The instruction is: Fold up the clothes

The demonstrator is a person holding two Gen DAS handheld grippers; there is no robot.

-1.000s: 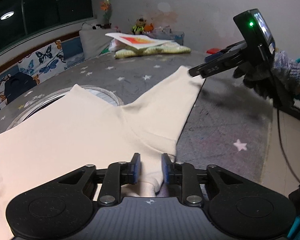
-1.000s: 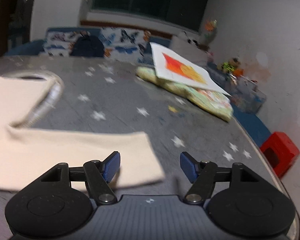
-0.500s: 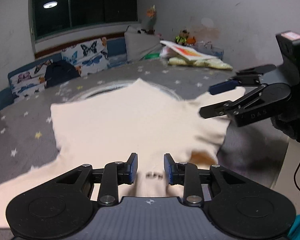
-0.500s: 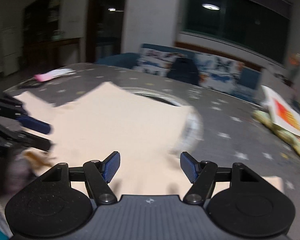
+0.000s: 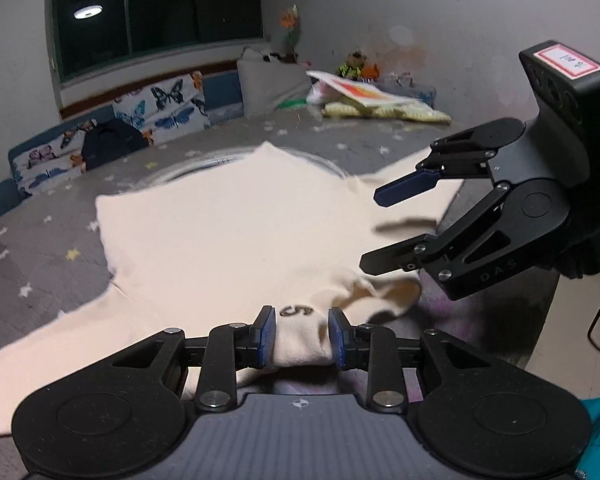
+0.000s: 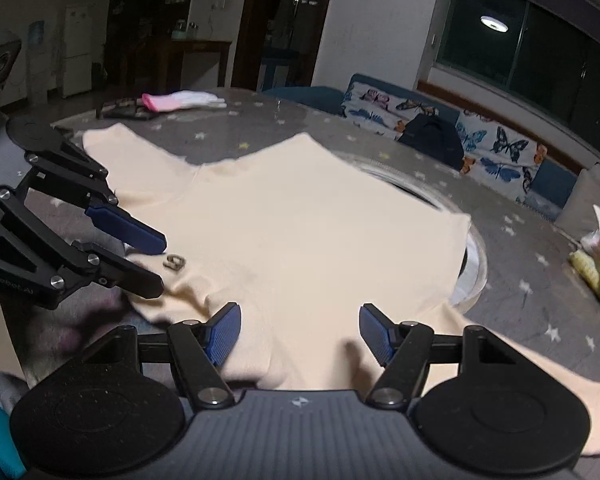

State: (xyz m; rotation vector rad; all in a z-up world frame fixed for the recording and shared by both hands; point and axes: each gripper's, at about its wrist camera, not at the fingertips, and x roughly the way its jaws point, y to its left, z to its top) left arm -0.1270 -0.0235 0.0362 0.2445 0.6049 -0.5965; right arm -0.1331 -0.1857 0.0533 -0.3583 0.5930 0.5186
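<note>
**Collar pinched on the left, right gripper poised beside it**

A cream T-shirt (image 5: 228,232) lies spread on the grey star-print table (image 5: 52,240), its body running away from both cameras toward the round insert in the tabletop and its sleeves reaching out to either side. The near edge is the neckline.

The left gripper (image 5: 302,334) is pinching a bunched fold of the collar, just below the small printed mark (image 5: 298,311); cloth fills the gap between its blue pads and presses against both.

The right gripper (image 6: 300,336) stands spread, with nothing clamped. In its own view the shirt's near edge lies under and between the open fingers, but the pads do not press on it. In the left view it hangs just beside the pinched collar, over the shoulder on that side.

The relation that matters: the two grippers sit close together along the same near edge, the left already anchored. For a fold along the shirt's long axis, the right would probably need to close on the shoulder below it.
</note>
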